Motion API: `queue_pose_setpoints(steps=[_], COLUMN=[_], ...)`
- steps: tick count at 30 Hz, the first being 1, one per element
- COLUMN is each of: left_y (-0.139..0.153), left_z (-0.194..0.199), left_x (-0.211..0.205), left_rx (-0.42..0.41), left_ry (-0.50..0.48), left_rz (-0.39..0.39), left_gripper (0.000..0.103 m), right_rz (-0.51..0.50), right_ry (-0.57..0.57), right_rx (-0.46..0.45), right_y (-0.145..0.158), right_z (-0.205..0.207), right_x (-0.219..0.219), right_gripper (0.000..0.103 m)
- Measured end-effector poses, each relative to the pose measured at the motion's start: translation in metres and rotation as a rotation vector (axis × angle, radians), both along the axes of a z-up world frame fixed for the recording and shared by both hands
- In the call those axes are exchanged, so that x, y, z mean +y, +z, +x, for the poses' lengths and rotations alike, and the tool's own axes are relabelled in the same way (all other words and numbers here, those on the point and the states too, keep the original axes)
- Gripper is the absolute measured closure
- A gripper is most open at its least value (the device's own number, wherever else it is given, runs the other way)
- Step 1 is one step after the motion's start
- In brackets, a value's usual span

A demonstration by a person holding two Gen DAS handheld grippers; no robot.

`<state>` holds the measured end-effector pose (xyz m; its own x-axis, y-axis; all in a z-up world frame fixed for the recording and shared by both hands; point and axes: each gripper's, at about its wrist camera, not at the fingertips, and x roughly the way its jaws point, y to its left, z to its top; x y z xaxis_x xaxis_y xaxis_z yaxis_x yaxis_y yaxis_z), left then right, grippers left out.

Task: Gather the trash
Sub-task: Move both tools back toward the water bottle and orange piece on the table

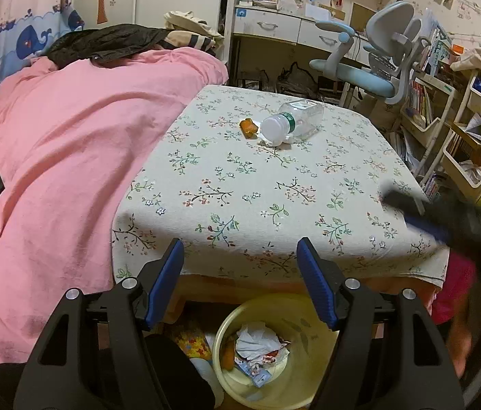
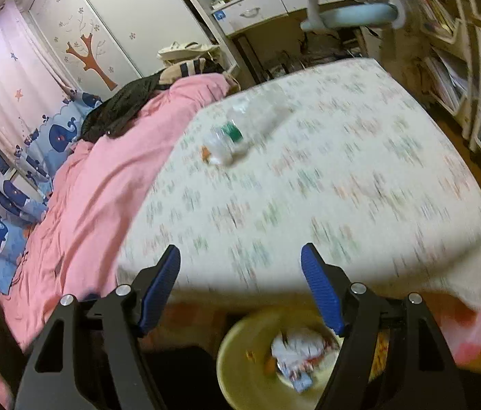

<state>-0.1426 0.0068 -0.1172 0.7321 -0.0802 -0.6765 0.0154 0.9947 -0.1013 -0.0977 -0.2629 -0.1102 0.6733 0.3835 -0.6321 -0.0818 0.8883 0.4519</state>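
Clear bottle on its side, both grippers empty
The clear plastic bottle [image 1: 291, 121] with green label lies ahead of the spread left gripper [image 1: 240, 256], white cap nearest; right gripper [image 2: 240, 259] also spread.

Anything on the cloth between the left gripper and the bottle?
Nothing: bare floral tablecloth runs from the left gripper to the bottle, per the left wrist view.

place: child's bedroom | signs: pink bed cover [image 1: 69, 143], whale curtain [image 1: 32, 39], study desk [image 1: 274, 27]
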Motion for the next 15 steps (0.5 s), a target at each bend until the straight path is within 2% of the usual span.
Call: queue_pose_setpoints(steps=[7, 15], left_y=[0.001, 0.003], left_z=[0.003, 0.012], left_x=[0.003, 0.005], left_rx=[0.007, 0.034], left_ry=[0.007, -0.007], left_rz=[-0.024, -0.051], left_gripper=[0.038, 0.038], right_rz=[-0.033, -0.052], right_ry=[-0.043, -0.146], right_rx=[0.011, 0.113], right_y=[0.021, 0.005], right_z=[0.095, 0.196], right_x=[0.019, 0.034], right_gripper=[0.027, 0.027])
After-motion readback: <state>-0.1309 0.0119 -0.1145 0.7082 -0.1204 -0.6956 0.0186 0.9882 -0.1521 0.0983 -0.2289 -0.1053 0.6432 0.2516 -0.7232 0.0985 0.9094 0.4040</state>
